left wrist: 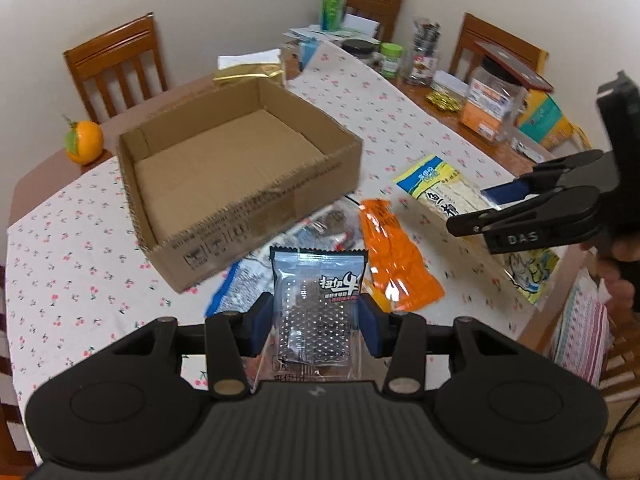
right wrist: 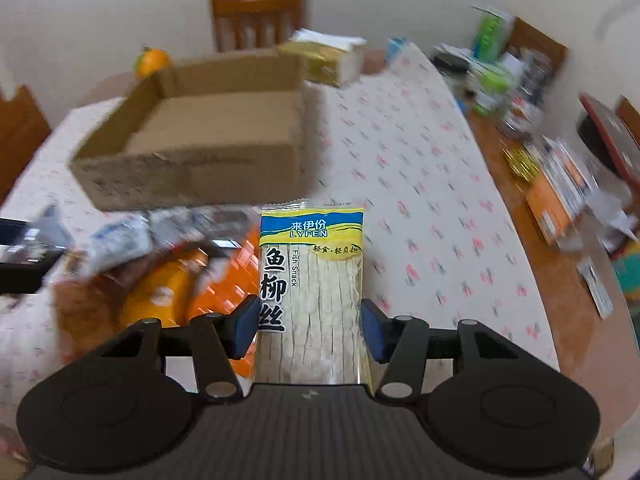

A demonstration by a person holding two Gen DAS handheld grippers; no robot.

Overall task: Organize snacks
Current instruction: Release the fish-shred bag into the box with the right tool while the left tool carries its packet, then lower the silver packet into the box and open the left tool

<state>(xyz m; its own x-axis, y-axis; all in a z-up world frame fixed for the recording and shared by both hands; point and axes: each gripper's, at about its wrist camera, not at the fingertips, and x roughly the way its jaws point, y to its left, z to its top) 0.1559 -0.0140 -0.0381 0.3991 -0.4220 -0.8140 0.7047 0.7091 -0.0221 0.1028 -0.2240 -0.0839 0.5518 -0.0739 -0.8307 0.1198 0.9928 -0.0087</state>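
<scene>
My left claw [left wrist: 316, 320] is clamped on one grey-blue snack packet [left wrist: 318, 300], long axis pointing away from me. The one cardboard box [left wrist: 240, 208], open and holding nothing visible, lies ahead and to the left of it, the nearer wall just beyond the packet's top edge; the left hand is the nearer to it. On the desk [left wrist: 60, 240] between the claws lie one orange packet [left wrist: 396, 256] and at least one blue-and-white packet [left wrist: 240, 284], partly hidden. My right claw [right wrist: 310, 328] is clamped on one fish snack packet [right wrist: 316, 280], long axis likewise forward; the box lies ahead and left, farther off.
</scene>
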